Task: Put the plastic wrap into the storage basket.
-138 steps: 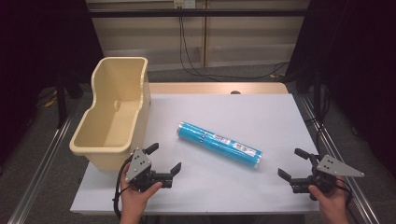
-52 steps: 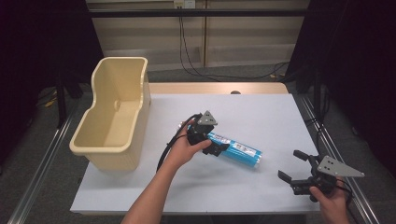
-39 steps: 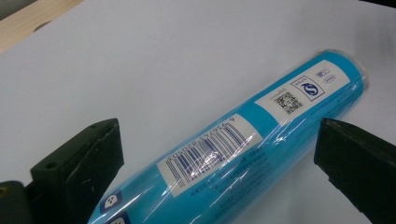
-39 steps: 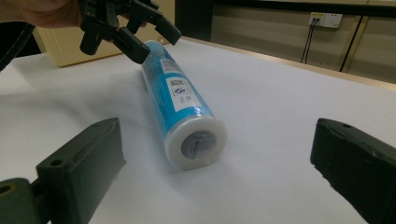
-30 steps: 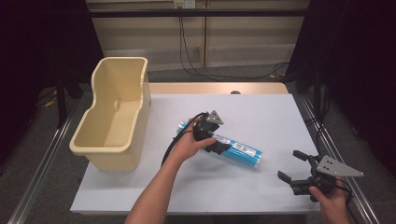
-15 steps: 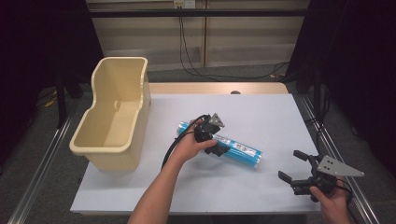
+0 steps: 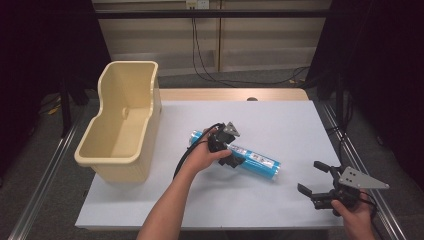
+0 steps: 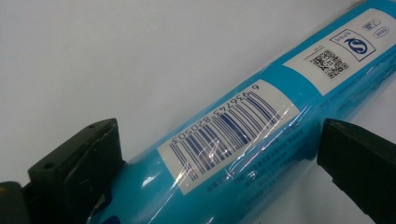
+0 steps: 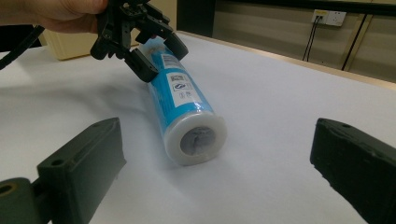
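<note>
White sheet (image 7: pixel 280 120) covers most of a wooden table (image 7: pixel 220 94); bare wood strip shows along the far edge. Aluminium rails (image 7: pixel 45 175) run along both table sides, over grey floor (image 7: pixel 360 145). Back wall has beige panels (image 7: pixel 250 35) with a dark horizontal bar across the top. White socket (image 7: pixel 197 4) up high on the wall, black cables (image 7: pixel 200 55) hanging from it down to the floor. Black curtains (image 7: pixel 390 60) at both sides. Lighting even, from above.

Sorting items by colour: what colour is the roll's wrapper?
Bright blue with white label patches, on the roll; clearest in the left gripper view.
</note>
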Demonstrator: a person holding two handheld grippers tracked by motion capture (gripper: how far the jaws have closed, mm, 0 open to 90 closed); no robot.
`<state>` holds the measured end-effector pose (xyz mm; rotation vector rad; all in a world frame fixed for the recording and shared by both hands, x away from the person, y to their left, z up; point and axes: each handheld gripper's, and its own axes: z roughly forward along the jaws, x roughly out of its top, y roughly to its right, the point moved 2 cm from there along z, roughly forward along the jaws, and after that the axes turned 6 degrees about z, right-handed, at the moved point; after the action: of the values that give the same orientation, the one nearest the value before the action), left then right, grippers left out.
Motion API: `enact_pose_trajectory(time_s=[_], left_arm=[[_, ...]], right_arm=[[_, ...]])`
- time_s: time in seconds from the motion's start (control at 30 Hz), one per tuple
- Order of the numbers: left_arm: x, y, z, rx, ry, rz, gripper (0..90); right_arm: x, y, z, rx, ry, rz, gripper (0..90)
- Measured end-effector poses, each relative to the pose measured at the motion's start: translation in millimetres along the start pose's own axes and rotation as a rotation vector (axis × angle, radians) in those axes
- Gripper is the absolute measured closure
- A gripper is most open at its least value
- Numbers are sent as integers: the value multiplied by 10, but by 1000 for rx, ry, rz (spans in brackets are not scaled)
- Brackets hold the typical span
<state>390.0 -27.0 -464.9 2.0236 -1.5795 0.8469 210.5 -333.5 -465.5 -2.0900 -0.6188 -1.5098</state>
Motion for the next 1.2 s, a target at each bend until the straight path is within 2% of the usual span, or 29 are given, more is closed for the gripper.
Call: enact_pose_trajectory(time_s=[0.3,0.57,0.7,0.83,0.93,1.0,1.03,1.07,1.1,1.13,1.2], left_arm=[[-11,33,-13,-9,-17,23,0],[-54,97,-59,-79,-67,63,0],[-69,123,-65,-81,-76,85,0],[-87,144,-69,-108,-83,101,0],[-107,174,-65,-121,-94,137,0],[-119,189,-59,-134,-114,168,0],[-123,206,-56,-135,-139,198,0],[-123,206,-56,-135,-139,198,0],[-135,228,-45,-118,-153,231,0],[-135,228,-45,-118,-153,231,0],[-147,254,-16,-78,-197,281,0]], right_arm=[[-1,0,-7,-3,-5,-4,21],[0,-3,-11,-2,-13,-8,21],[-1,-8,-8,2,-19,-11,22],[0,-13,-6,3,-19,-12,21],[-3,-14,-5,3,-22,-13,22],[-3,-14,-5,2,-22,-14,22],[-2,-13,-5,2,-21,-14,22],[-2,-13,-5,2,-21,-14,22],[-2,-14,-5,1,-21,-15,23],[-2,-14,-5,1,-21,-15,23],[-2,-15,-3,1,-21,-18,23]])
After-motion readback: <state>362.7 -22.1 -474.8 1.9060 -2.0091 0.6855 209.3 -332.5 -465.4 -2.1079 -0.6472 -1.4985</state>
